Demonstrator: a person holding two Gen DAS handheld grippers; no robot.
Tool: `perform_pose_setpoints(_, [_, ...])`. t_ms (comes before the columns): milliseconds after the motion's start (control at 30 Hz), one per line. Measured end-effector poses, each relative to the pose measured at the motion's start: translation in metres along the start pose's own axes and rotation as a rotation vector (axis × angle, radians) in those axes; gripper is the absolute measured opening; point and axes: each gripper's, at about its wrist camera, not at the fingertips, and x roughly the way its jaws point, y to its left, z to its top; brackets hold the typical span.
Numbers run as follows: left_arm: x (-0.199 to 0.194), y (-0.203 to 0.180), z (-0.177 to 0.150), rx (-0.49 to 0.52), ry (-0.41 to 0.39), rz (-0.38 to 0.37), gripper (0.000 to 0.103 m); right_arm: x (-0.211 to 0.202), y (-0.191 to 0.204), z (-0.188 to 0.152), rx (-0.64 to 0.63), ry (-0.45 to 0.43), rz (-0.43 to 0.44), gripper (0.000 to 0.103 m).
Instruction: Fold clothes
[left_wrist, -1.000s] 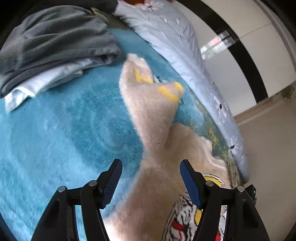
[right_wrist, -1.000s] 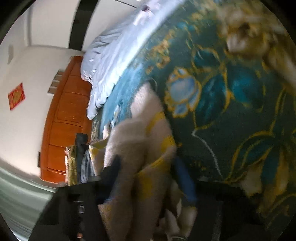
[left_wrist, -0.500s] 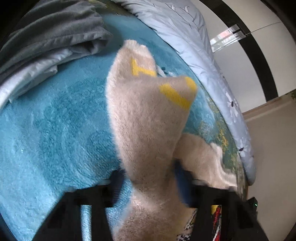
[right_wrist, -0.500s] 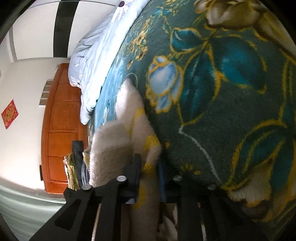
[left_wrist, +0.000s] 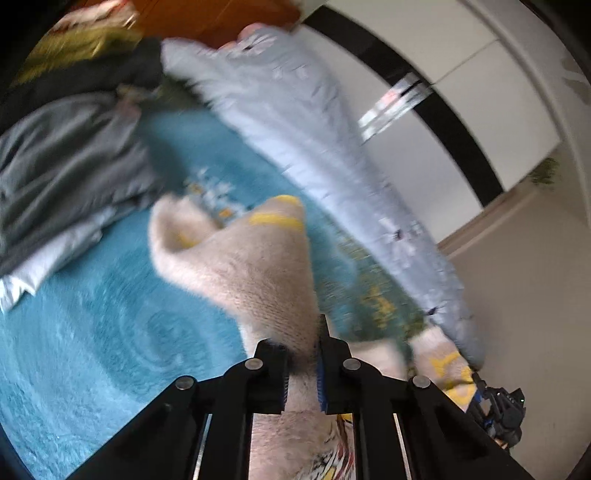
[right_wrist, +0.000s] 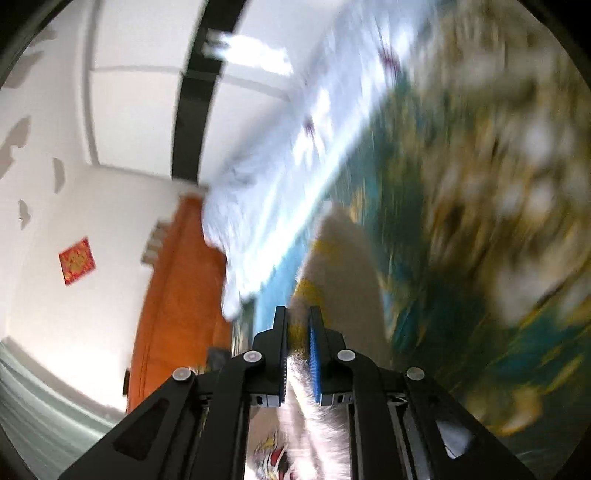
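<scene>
Left gripper: the black two-finger left gripper (left_wrist: 303, 363) pointed forward over the bed, its blue-padded jaws clenched on a fold of the fluffy beige garment with yellow stripes (left_wrist: 255, 266).
Right gripper: the black right gripper (right_wrist: 298, 354) was rolled so that the room stood tilted in its view; its jaws were pinched close on another fluffy edge of the same beige garment (right_wrist: 343, 280).
Garment position: the beige garment rose from the left jaws as a raised flap, yellow bands near its far tip, above the teal plush blanket with gold flower print (left_wrist: 92, 314). A printed patch in red, yellow and black showed near the bottom of both views, too blurred to read.
Garment spread: to the right in the left wrist view, more of the beige fabric lay on the blanket near the bed's edge.
Folded pile: a dark grey folded garment (left_wrist: 62, 158) rested on a white folded cloth (left_wrist: 48, 258) at the far left, well apart from the grippers.
Bedding: a pale blue quilt with small dark flower marks (left_wrist: 314, 129) ran along the far right side of the bed.
Headboard: an orange-brown wooden headboard (right_wrist: 177, 295) stood at the far end.
Writing: a red square paper with gold markings (right_wrist: 77, 260) hung on the white wall; its characters could not be read.
Sharpness: both views were motion-blurred.
</scene>
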Motion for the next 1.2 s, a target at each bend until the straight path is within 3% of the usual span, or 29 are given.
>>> perform_pose_setpoints(167, [0.007, -0.021, 0.01, 0.048, -0.041, -0.021, 0.012, -0.069, 0.008, 0.032, -0.065, -0.175, -0.053, 0.008])
perform_pose_setpoints(233, [0.019, -0.022, 0.009, 0.069, -0.021, 0.014, 0.012, -0.078, 0.008, 0.045, -0.072, -0.212, -0.076, 0.007])
perform_pose_setpoints(433, [0.049, -0.004, -0.01, 0.078, 0.057, 0.122, 0.012, -0.055, -0.001, 0.039, -0.051, -0.159, -0.152, 0.007])
perform_pose_setpoints(533, [0.049, -0.014, -0.001, 0.079, 0.058, 0.11, 0.011, -0.051, -0.013, 0.04, 0.001, -0.169, -0.13, 0.0])
perform_pose_setpoints(700, [0.048, -0.07, 0.021, 0.203, 0.005, 0.054, 0.011, -0.067, -0.003, 0.066, -0.054, -0.178, -0.147, 0.0])
perform_pose_setpoints(867, [0.059, -0.063, 0.02, 0.184, 0.018, 0.09, 0.011, -0.068, 0.009, 0.074, -0.137, -0.133, -0.197, 0.002])
perform_pose_setpoints(1033, [0.065, -0.029, 0.006, 0.149, 0.064, 0.15, 0.011, -0.067, -0.022, 0.042, -0.082, -0.051, -0.226, 0.004])
perform_pose_setpoints(1067, [0.065, -0.025, 0.004, 0.135, 0.064, 0.146, 0.011, -0.066, -0.028, 0.033, -0.084, -0.034, -0.239, 0.006])
perform_pose_setpoints(1133, [0.065, -0.019, 0.001, 0.113, 0.063, 0.14, 0.011, -0.061, -0.038, 0.018, -0.082, 0.006, -0.253, 0.039])
perform_pose_setpoints(1167, [0.066, -0.02, 0.0, 0.116, 0.065, 0.141, 0.011, -0.057, -0.043, 0.011, -0.079, 0.029, -0.254, 0.063])
perform_pose_setpoints(1200, [0.067, -0.021, 0.0, 0.122, 0.067, 0.143, 0.011, -0.053, -0.047, 0.005, -0.076, 0.05, -0.253, 0.066])
